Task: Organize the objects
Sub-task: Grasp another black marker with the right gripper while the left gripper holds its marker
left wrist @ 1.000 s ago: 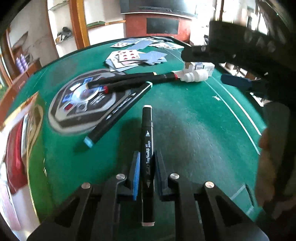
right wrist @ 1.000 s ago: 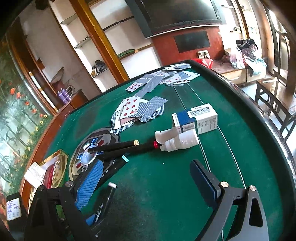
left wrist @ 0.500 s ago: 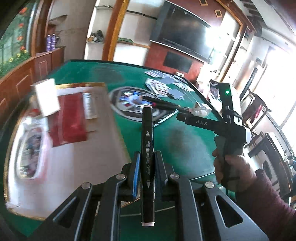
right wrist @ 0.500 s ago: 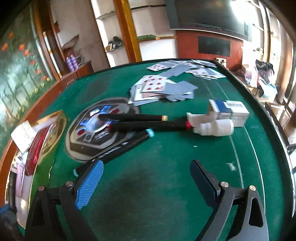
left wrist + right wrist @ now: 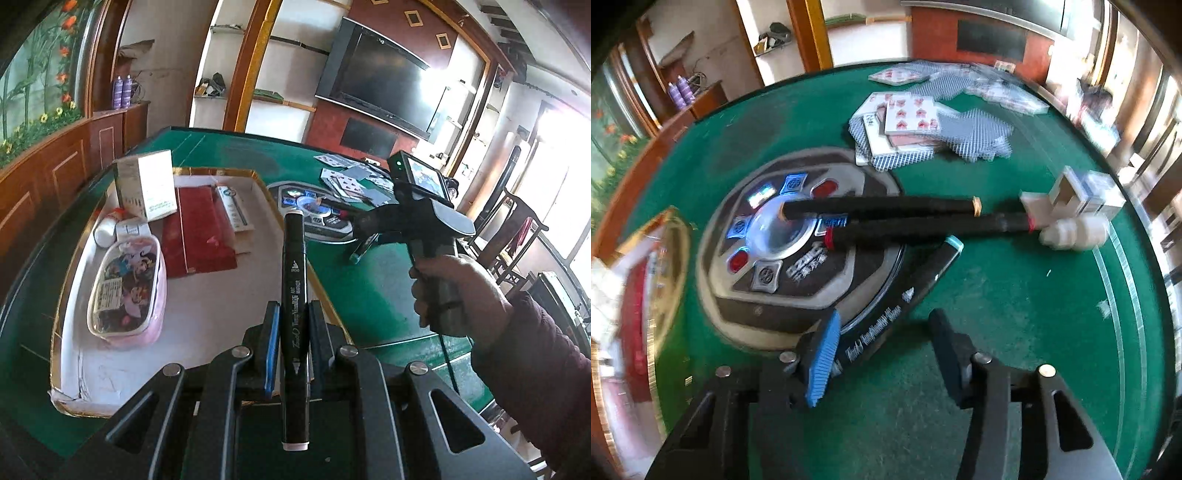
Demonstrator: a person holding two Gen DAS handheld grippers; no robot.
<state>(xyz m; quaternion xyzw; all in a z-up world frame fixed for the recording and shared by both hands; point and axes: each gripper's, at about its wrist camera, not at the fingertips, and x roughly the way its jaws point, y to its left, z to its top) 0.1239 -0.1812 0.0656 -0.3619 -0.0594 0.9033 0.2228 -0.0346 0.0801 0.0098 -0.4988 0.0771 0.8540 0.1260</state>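
black marker (image 5: 294,295) sits pinched between the closed fingers of the left gripper (image 5: 292,334) above the gold-rimmed tray (image 5: 207,332), while the right gripper (image 5: 882,354) gapes wide around a teal-capped marker (image 5: 905,295) lying on green felt.

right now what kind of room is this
Likely a home game or card room: a green felt table with a round button console, scattered playing cards, and a wall-mounted black television.

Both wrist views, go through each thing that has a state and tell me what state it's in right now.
left gripper: shut on black art marker, lifted.
right gripper: open, around teal-capped marker.
teal-capped marker: lying on the table, capped.
pink pencil case: lying in white tray.
playing cards: scattered.
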